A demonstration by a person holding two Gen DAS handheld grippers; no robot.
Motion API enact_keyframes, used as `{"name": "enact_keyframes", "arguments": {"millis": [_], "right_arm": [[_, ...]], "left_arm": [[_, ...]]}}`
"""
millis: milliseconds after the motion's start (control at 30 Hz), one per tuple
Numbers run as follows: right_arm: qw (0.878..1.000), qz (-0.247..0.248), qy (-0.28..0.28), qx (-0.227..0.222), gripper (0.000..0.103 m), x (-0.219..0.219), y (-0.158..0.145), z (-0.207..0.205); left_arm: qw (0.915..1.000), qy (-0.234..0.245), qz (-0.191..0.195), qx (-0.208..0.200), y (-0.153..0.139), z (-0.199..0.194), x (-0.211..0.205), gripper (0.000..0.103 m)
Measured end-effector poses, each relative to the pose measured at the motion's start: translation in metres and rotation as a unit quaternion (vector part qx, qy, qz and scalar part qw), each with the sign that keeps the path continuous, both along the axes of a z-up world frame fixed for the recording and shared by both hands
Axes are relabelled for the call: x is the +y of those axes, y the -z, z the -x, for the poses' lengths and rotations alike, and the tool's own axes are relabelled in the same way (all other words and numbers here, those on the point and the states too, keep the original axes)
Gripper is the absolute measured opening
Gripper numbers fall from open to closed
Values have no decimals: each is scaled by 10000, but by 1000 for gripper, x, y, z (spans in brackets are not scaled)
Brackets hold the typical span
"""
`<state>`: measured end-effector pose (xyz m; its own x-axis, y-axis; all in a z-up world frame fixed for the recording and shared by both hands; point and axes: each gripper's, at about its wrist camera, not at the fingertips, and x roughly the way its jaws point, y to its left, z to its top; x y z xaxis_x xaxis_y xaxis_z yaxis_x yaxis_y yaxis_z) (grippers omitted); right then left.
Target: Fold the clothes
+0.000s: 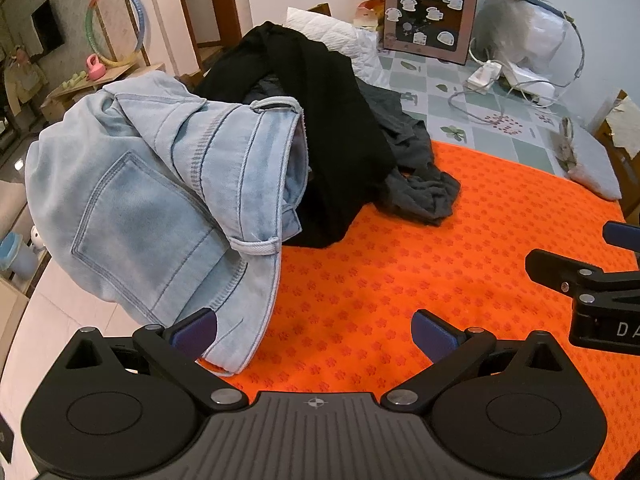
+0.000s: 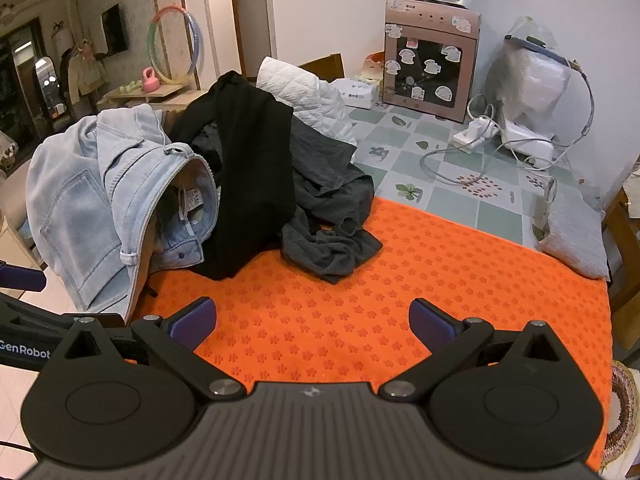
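A heap of clothes sits at the far left of the table [image 2: 460,280], on an orange cloth [image 1: 400,280] printed with small darker flowers. Pale blue jeans [image 1: 160,208], stiff denim with stitched seams, a patch pocket and belt loops, hang bunched over the table's left edge, waistband gaping. Beside them a smooth black garment [image 2: 252,168] drapes in long folds, and a crumpled dark grey knit garment [image 2: 332,240] spills forward onto the orange cloth. The left gripper [image 1: 314,330] hovers low near the jeans' hem, its blue-padded jaws wide apart and empty. The right gripper [image 2: 312,320] hangs over bare orange cloth, jaws likewise spread and holding nothing. Behind, a sticker-covered pink box [image 2: 430,64] stands on a checked tablecloth [image 2: 400,144].
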<state>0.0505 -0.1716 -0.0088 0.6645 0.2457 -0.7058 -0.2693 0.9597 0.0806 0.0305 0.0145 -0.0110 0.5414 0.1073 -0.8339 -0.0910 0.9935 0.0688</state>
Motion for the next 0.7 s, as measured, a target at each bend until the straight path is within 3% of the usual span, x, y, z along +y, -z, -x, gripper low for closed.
{"name": "enact_keyframes", "arguments": {"millis": [233,700], "right_arm": [[9991,186,-384,-9,103,13,6,-36],[9950,110,-989,87,103,67,45,-169]], "left_arm": [[9999,106,37,33,7,-7,8,103],[9997,-111,179,127,23,-28,33,103]]}}
